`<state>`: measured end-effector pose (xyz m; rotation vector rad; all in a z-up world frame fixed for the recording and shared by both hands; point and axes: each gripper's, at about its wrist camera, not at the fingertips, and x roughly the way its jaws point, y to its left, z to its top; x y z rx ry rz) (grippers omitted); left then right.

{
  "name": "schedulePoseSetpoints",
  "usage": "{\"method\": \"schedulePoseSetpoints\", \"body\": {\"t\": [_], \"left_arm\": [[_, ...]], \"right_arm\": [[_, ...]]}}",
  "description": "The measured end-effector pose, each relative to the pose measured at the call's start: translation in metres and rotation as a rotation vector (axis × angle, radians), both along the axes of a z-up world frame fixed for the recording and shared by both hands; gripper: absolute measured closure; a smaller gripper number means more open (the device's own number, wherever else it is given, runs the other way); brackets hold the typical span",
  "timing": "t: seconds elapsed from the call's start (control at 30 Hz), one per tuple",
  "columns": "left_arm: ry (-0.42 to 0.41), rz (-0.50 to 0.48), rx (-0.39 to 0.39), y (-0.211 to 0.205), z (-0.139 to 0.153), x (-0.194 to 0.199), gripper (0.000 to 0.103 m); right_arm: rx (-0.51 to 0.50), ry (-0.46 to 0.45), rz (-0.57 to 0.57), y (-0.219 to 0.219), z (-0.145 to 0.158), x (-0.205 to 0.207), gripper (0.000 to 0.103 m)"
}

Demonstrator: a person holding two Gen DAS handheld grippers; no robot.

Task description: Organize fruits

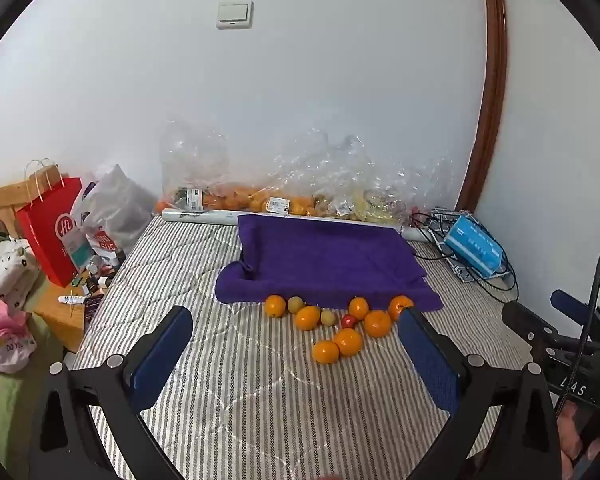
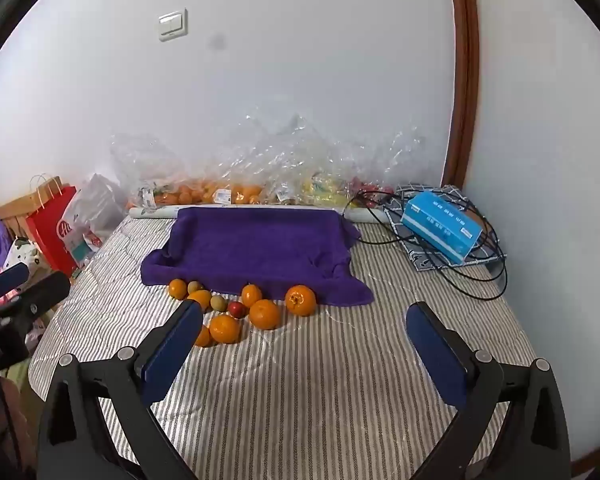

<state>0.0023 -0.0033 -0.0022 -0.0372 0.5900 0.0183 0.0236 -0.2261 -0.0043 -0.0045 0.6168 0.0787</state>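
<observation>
Even, soft light; shadows are faint. Fisheye bending curves the door frame (image 1: pixel 494 80) above the claw; black corners vignette both views.

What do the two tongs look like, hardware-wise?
Both match: the left tongs and right tongs have black angular frames with round silver pivot bolts, and each finger carries a flat, dark blue rectangular pad. Seen from the left wrist, the right unit's black body has a black cable curving off it and white lettering.
</observation>
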Motion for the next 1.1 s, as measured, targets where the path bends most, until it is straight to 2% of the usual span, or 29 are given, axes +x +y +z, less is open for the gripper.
{"method": "schedulePoseSetpoints", "body": {"t": [0.1,0.2,0.43,1.1], "left_arm": [[0.021,0.008,-0.002,-0.009,0.0,0.013,0.0],[-0.004,0.013,-0.081,0.008,0.007,0.006,0.0],[-0.017,0.022,-0.062,0.006,0.009,0.001,0.0],[-0.035,0.006,-0.056,0.003,0.008,-0.005,0.0]], "right_arm": [[0.009,0.001,-0.003,0.0,-0.003,-0.003,0.002],[0.011,0.008,-0.001,-0.001,0.001,-0.005,0.002],[-0.002,0.006,-0.001,0.002,0.017,-0.009,0.002],[0.007,-0.018,0.016,0.005,0.012,-0.016,0.002]]}}
